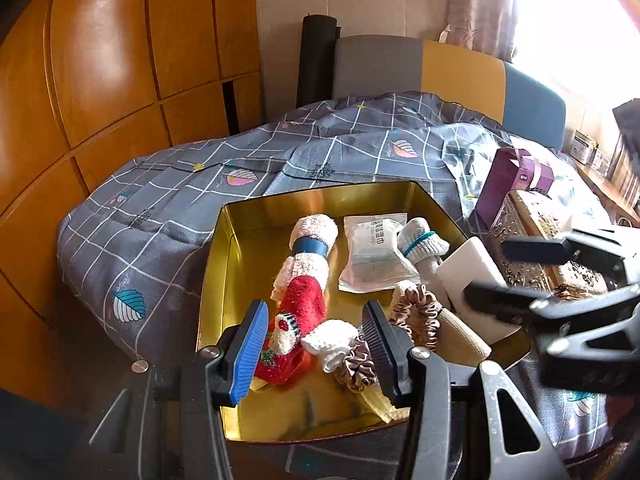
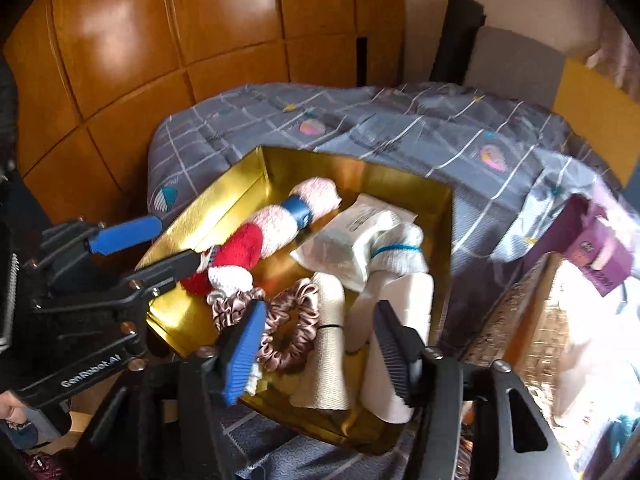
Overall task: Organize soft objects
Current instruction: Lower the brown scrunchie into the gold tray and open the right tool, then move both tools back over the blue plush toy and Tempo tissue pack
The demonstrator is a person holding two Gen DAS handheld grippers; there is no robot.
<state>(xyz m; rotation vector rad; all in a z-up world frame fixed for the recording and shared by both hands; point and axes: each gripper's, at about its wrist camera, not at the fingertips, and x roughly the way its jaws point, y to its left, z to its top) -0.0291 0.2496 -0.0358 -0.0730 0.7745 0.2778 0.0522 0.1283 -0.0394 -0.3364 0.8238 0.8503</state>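
A gold tin tray (image 1: 240, 216) (image 2: 224, 212) lies on the bed. It holds a rolled pink towel with a blue band (image 1: 310, 246) (image 2: 296, 216), a red Christmas sock (image 1: 296, 320) (image 2: 236, 252), a white wipes packet (image 1: 374, 256) (image 2: 344, 240), a white rolled sock with a teal band (image 1: 424, 240) (image 2: 400, 248), brown satin scrunchies (image 1: 416, 312) (image 2: 288, 328), a beige roll (image 2: 324, 360) and a white foam block (image 1: 472, 276) (image 2: 400, 344). My left gripper (image 1: 316, 348) (image 2: 160, 244) is open over the red sock. My right gripper (image 2: 320, 348) (image 1: 504, 272) is open over the beige roll and scrunchies.
The grey checked quilt (image 1: 200, 200) (image 2: 400, 136) covers the bed. A purple box (image 1: 516, 184) (image 2: 600, 252) and an ornate metal box (image 1: 532, 224) stand right of the tray. A wooden wardrobe (image 1: 100, 80) fills the left. A padded headboard (image 1: 440, 68) is behind.
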